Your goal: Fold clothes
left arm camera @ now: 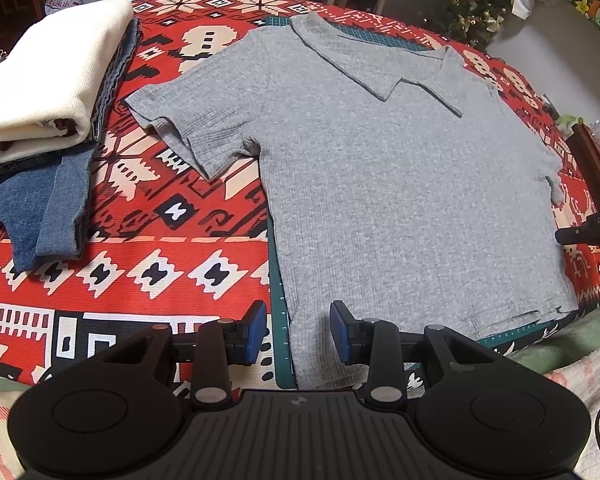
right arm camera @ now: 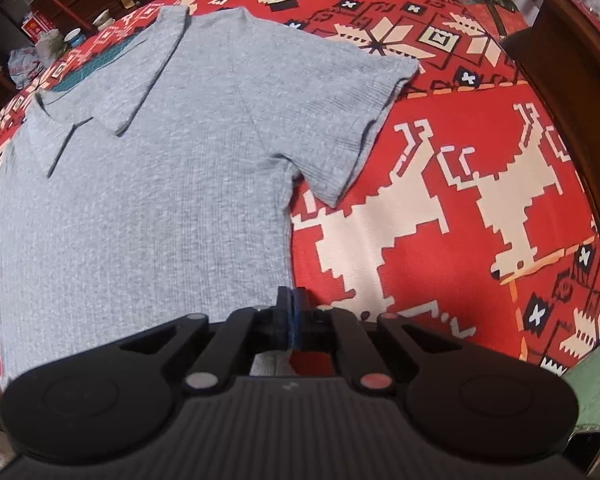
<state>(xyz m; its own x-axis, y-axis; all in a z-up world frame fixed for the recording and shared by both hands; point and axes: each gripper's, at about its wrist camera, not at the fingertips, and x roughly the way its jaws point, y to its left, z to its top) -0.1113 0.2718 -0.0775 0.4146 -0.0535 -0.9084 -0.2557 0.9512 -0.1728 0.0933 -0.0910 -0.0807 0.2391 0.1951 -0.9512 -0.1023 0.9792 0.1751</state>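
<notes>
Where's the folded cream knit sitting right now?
In the left wrist view the folded cream knit sits at upper left, stacked on blue denim, left of the grey ribbed polo shirt spread flat on the red patterned cloth.

A heather-grey ribbed collared shirt point(left arm camera: 400, 184) lies on a red cloth with cream and black pixel-style patterns point(left arm camera: 148, 216). At the upper left, a cream knit fold point(left arm camera: 52, 80) tops blue denim point(left arm camera: 40, 216). A dark green gridded mat point(left arm camera: 278, 320) peeks out beneath the shirt.
</notes>
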